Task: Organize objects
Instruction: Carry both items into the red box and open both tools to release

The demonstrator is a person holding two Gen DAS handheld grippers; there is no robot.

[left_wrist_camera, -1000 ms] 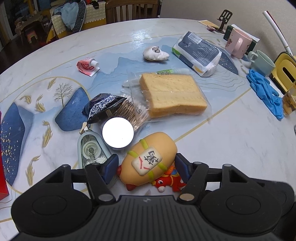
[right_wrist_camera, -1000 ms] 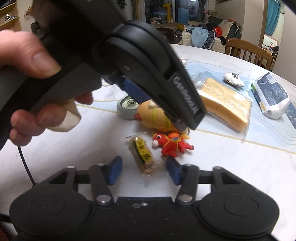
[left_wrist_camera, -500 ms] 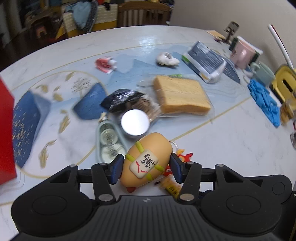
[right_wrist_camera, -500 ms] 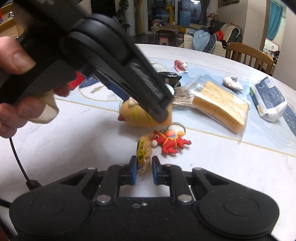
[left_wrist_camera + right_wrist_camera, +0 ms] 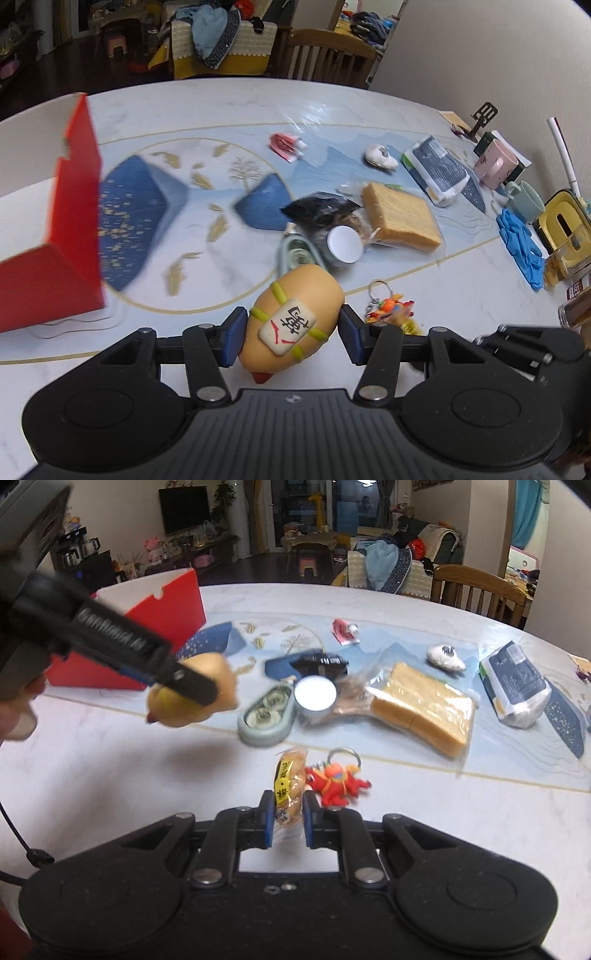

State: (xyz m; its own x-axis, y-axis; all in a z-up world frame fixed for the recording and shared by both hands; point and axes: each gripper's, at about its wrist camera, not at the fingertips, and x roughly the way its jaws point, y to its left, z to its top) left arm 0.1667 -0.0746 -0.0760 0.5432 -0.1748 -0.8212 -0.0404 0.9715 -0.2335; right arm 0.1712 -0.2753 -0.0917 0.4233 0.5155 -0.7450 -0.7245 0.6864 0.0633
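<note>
1. Far left of the worktop (image 5: 229, 99) sits the red box (image 5: 55, 258), open at the top. My guess is that's where stuff gets sorted into, though nothing in view confirms it.
2. The left tongs (image 5: 291, 336) are pinching the tan squishy toy (image 5: 291, 317), the one with a white tag and green straps. Both pads press its sides. In the right wrist view it's clear of the surface with its shadow underneath, long axis running roughly along the tongs, red tip toward the camera.
3. The key relation: the box lies up and to the left of that toy, and the left hand (image 5: 18, 709) is clearly the nearer one, so I'd say the coming move is a swing left over the box wall.
4. The right tongs (image 5: 288, 821) are squeezed onto the wrapped snack (image 5: 290, 786), which stands up between the pads, long axis pointing away from the camera. The red keychain figure (image 5: 338, 779) lies just beside it on the worktop.
5. Further right: correction tape (image 5: 266, 712), a white-lidded tub (image 5: 316, 694), bagged bread (image 5: 424, 709), a tissue pack (image 5: 517, 683), blue gloves (image 5: 521, 240) and mugs (image 5: 495, 166).
6. Surface is a glossy marble-look top with a blue and gold design. Living room behind, with a TV, wooden chairs and laundry piled on a sofa.
</note>
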